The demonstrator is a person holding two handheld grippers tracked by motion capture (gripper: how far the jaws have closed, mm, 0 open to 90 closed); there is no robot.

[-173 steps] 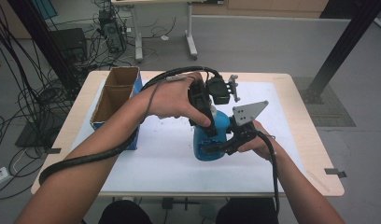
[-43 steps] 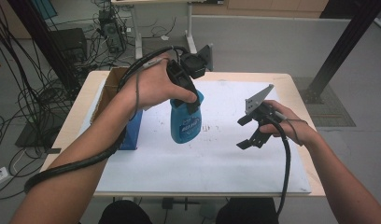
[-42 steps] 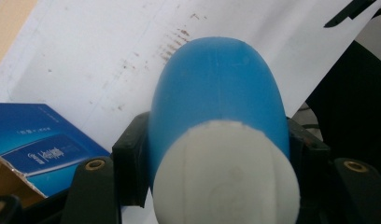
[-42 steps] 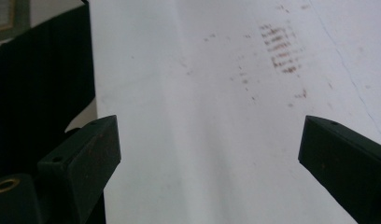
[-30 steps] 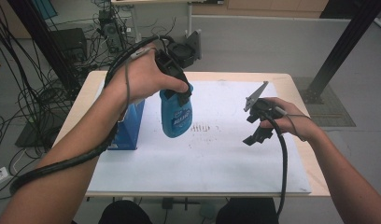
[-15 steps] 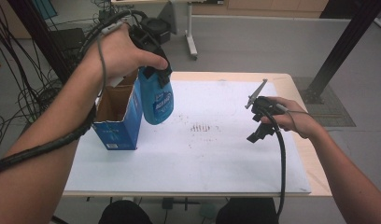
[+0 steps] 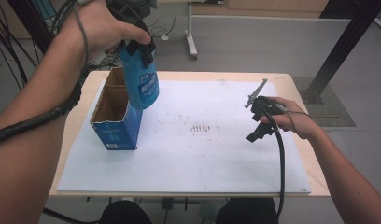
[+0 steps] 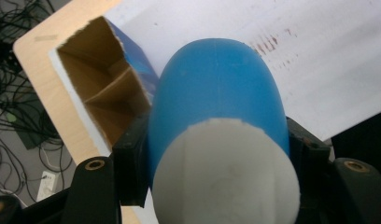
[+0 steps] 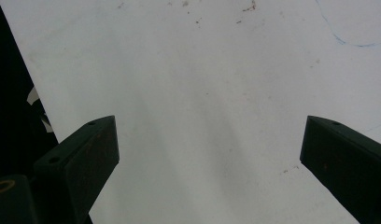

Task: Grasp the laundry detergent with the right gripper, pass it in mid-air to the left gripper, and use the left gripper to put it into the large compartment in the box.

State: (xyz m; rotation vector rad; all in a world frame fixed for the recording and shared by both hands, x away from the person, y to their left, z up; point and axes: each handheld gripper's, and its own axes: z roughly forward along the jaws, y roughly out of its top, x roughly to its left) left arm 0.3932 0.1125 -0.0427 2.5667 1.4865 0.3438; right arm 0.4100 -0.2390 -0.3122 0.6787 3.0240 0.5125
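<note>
White paper (image 7: 179, 158) over wooden table (image 7: 314, 168), left tool (image 7: 139, 39) gripping blue bottle (image 7: 142, 84), right tool (image 7: 256, 126) released.

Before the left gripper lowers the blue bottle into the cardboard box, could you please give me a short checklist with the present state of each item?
1. Left gripper holds the blue bottle firmly, its fingers on both sides: ok.
2. Cardboard box open at the top: ok.
3. Bottle centred over the opening: not ok, it hangs at the box's right wall.
4. Divider inside the box leaves enough room: cannot tell.
5. Right gripper open, away from the box: ok.
</note>
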